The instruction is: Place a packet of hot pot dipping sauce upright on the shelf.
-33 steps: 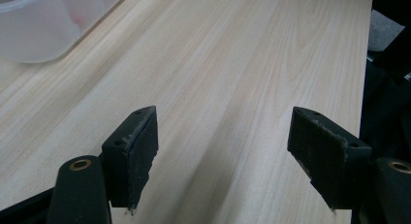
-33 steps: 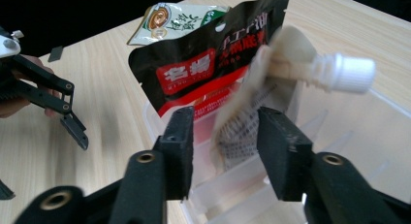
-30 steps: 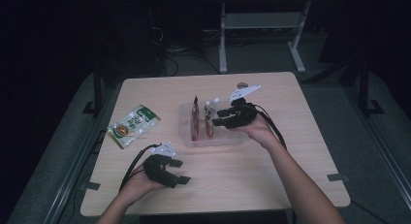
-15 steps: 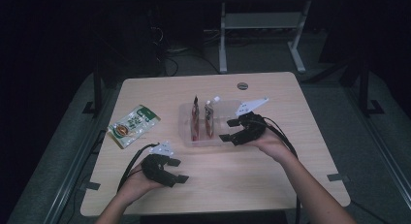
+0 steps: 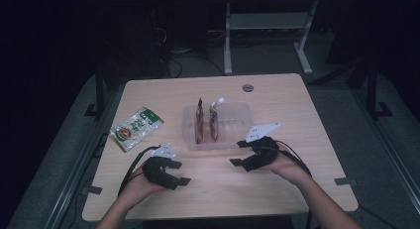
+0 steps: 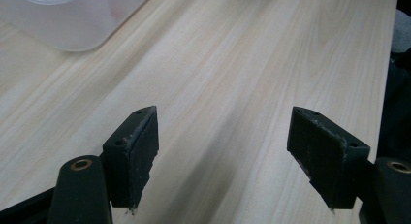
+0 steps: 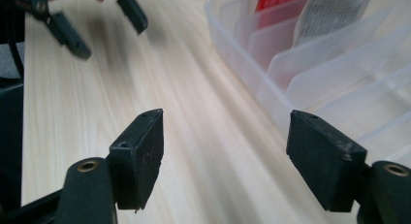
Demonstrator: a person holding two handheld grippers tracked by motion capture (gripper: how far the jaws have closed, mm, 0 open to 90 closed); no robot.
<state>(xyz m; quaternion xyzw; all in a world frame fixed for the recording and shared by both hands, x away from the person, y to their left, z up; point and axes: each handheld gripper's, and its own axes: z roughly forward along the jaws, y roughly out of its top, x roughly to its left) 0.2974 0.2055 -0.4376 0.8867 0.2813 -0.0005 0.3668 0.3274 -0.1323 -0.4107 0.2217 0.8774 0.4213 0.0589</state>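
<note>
Entering from the near edge, both forearms rest low over the wooden table (image 5: 297, 97). The left gripper (image 5: 184, 173) sits near the front edge, jaws spread wide and empty over bare wood. The right gripper (image 5: 241, 153), angled leftward, is likewise wide open, holding nothing, just beside the clear divided bin (image 5: 237, 112). Two upright sachets (image 5: 206, 122) stand in the bin's slots. Farther left lies a green snack packet (image 5: 135, 129); its printing is not legible.
</note>
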